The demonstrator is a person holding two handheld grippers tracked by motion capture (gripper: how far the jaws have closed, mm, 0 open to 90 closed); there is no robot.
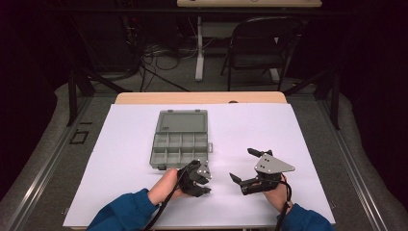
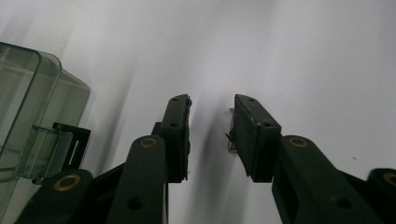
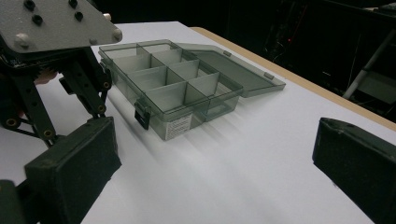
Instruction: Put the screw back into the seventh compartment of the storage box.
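Note:
A grey see-through compartment box (image 1: 180,147) lies open on the white sheet, its lid (image 1: 183,120) folded flat toward the far side. Its compartments (image 3: 163,79) look empty in the right gripper view. My left gripper (image 1: 208,182) sits just in front of the box's near right corner (image 2: 28,107), jaws open a little and close over the sheet. A tiny metallic bit (image 2: 229,135) shows beside one pad; I cannot tell what it is. My right gripper (image 1: 243,164) stands to the right of the left one, open wide (image 3: 212,140) and aimed at the box.
The white sheet (image 1: 269,125) covers a wooden table (image 1: 202,97). Beyond the table's far edge stand a black folding chair (image 1: 260,43), a table leg (image 1: 199,48) and loose cables (image 1: 159,55) on the floor. The other gripper's grey plate (image 3: 56,23) looms at the upper left of the right gripper view.

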